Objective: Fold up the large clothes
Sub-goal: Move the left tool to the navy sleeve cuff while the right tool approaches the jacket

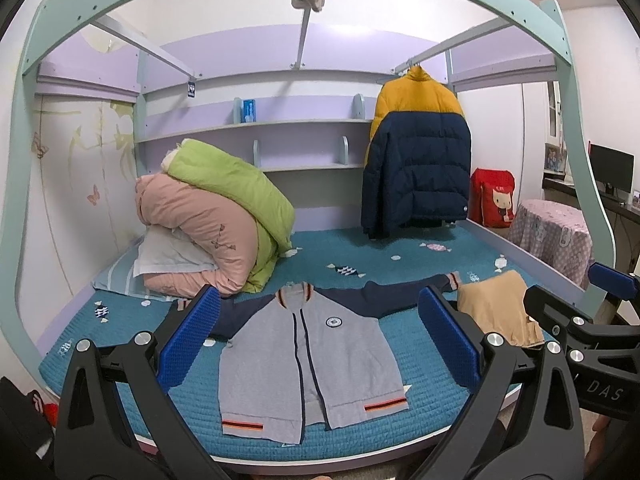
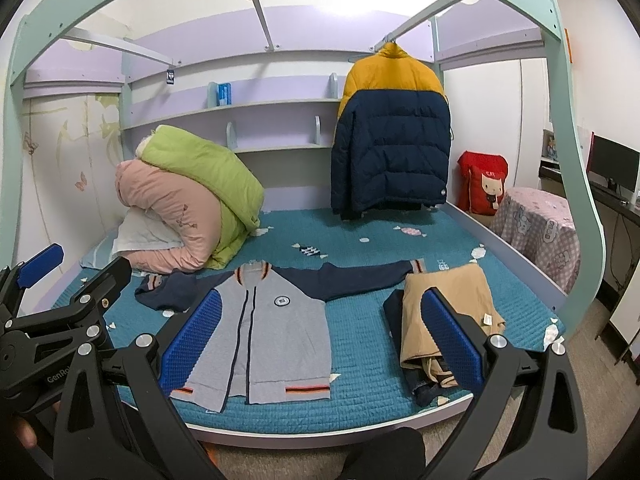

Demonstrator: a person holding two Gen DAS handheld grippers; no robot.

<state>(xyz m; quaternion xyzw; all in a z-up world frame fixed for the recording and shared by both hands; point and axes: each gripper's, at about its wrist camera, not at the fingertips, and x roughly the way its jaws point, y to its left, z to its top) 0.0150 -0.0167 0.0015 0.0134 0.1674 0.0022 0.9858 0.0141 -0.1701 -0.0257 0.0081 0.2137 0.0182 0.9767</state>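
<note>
A grey jacket with navy sleeves lies flat and face up on the teal bed, hem toward me, sleeves spread to both sides. It also shows in the right wrist view. My left gripper is open and empty, held in front of the bed above the jacket's hem. My right gripper is open and empty too, held at the bed's near edge. The right gripper shows at the right of the left wrist view; the left gripper shows at the left of the right wrist view.
Folded tan and dark clothes lie on the bed right of the jacket. Rolled pink and green quilts are piled at the back left. A yellow and navy puffer jacket hangs at the back right. A covered stool stands beside the bed.
</note>
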